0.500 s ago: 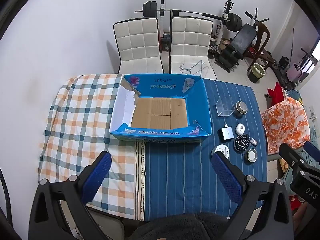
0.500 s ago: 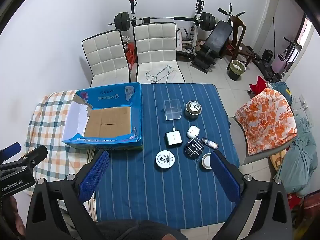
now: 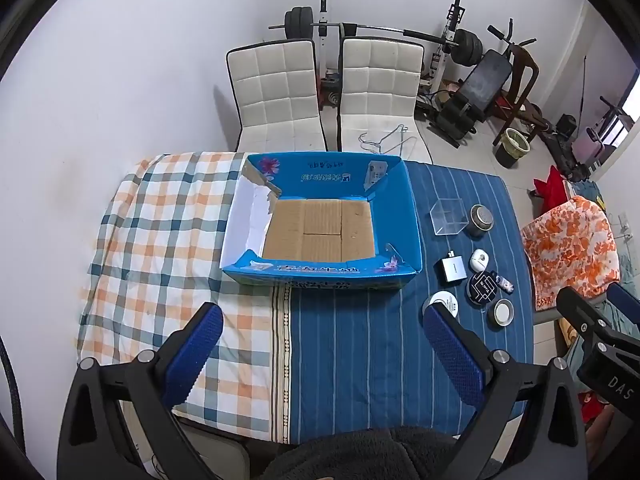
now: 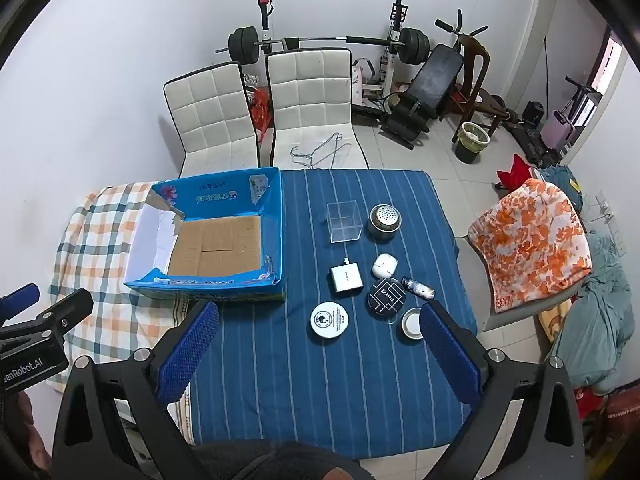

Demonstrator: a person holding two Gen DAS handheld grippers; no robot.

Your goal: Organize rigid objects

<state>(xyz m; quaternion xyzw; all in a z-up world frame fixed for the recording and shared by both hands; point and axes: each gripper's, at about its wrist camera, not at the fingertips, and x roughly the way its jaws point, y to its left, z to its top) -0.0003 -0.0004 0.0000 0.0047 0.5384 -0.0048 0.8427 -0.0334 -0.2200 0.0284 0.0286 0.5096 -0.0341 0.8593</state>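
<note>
- Both jaws gaped wide, nothing held: left gripper (image 3: 320, 344) and right gripper (image 4: 318, 344) hung high over the table (image 4: 320, 380).
- Small rigid items clustered on the blue striped cloth: clear cube (image 4: 344, 222), metal tin (image 4: 385, 220), white charger (image 4: 346, 278), round white tin (image 4: 329, 319).
- Just left of them sat the blue cardboard box (image 4: 256, 288), only its brown floor showing.

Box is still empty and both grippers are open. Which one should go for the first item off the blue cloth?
Right. The right gripper hangs open just short of the white round tin and its neighbours. The left gripper faces the blue box, with the items off to its right.
</note>
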